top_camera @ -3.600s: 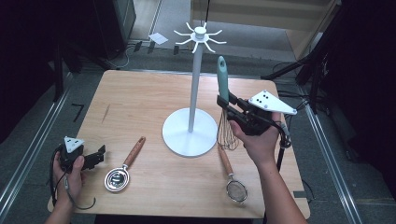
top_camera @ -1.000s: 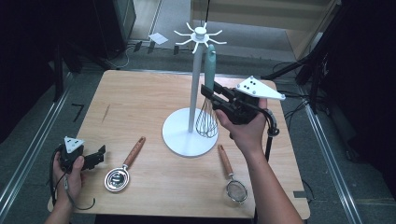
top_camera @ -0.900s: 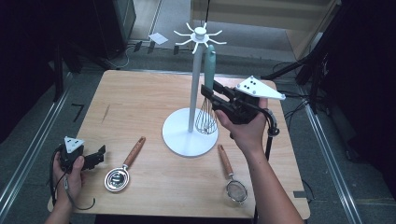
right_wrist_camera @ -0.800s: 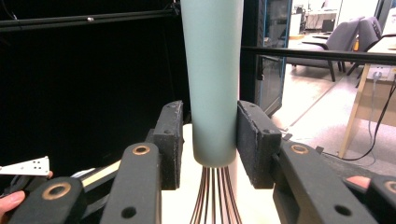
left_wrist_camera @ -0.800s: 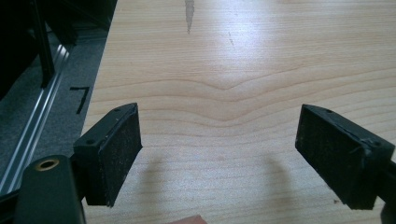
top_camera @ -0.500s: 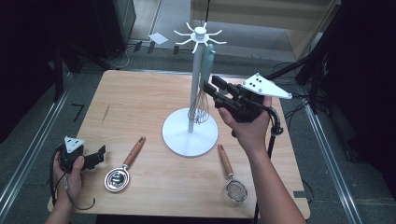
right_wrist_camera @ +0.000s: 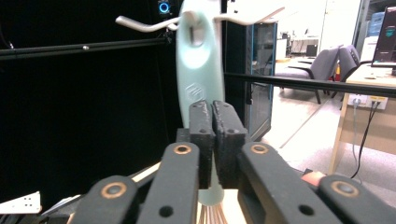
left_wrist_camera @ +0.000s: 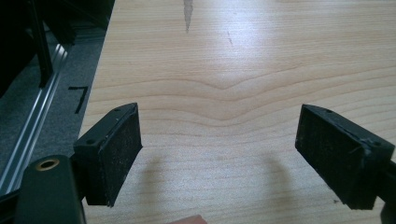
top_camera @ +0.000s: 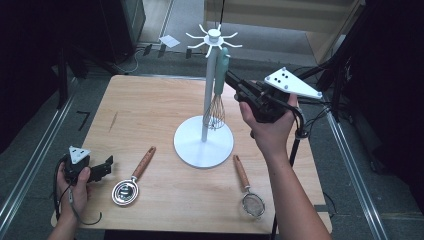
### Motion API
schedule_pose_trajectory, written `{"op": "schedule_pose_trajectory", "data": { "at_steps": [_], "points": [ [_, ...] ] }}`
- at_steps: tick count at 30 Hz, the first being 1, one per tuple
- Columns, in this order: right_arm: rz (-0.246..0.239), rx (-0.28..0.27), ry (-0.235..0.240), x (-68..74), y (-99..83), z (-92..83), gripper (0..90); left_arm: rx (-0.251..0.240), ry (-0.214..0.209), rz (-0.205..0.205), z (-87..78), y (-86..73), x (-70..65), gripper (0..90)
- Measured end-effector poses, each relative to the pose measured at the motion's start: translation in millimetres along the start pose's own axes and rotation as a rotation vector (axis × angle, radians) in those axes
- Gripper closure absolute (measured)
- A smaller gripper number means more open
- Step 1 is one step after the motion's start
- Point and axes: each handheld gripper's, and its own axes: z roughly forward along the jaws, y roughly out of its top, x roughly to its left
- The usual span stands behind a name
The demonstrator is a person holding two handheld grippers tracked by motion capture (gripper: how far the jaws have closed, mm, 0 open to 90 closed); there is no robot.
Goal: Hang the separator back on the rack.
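Observation:
A whisk with a pale green handle hangs from a hook arm of the white stand; its wire head is beside the pole. My right gripper is raised just right of the handle. Its jaws have just been closing, and in the right gripper view the pads meet with nothing between them. The green handle stands right behind them on the hook. At the table's front left corner my left gripper rests low. Its jaws stand wide open over bare wood.
A small metal cup with a wooden handle lies at the front left of the stand's round base. A small strainer with a wooden handle lies at the front right. The wooden table has open room at the back left.
My right gripper has carried the whisk up along the pole, and the whisk now hangs from a hook. The right jaws have come together. The left gripper has kept still.

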Motion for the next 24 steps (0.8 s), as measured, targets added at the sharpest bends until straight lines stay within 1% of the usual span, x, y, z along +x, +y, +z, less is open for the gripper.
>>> {"op": "schedule_pose_trajectory", "data": {
  "at_steps": [2,5,7,10,11,13,17,21,23,24],
  "points": [
    [0.004,-0.016,-0.015,-1.4,2.9,-0.1,90.0,-0.001,0.001,0.001,0.0,0.0,-0.1,15.2],
    [0.01,-0.024,-0.029,-2.8,5.3,0.7,90.0,0.0,-0.001,0.002,0.2,0.0,0.0,15.2],
    [0.027,-0.037,-0.031,-5.0,9.8,2.6,90.0,0.001,0.002,0.003,0.1,0.1,-0.2,15.3],
    [0.026,-0.046,-0.031,-4.9,12.5,3.6,90.0,0.0,0.001,0.003,0.2,0.1,0.0,15.3],
    [0.014,-0.056,-0.029,-4.0,15.8,5.1,90.0,0.002,0.001,0.004,0.1,0.1,-0.1,15.3],
    [0.011,-0.061,-0.033,-3.4,16.8,5.4,90.0,0.001,0.001,0.004,0.0,0.1,-0.2,15.3],
    [0.025,-0.065,-0.011,-2.4,18.3,6.6,90.0,0.001,0.001,0.005,0.0,0.1,-0.1,15.3],
    [0.014,-0.061,0.008,1.8,18.8,8.1,90.0,0.001,0.0,0.005,-0.1,0.1,-0.1,15.3],
    [0.005,-0.066,0.023,7.1,20.5,8.7,90.0,0.001,0.002,0.004,-0.1,0.1,-0.3,15.2],
    [0.005,-0.066,0.023,7.1,20.5,8.7,90.0,0.002,0.001,0.004,0.0,0.1,-0.4,15.2]
  ]
}}
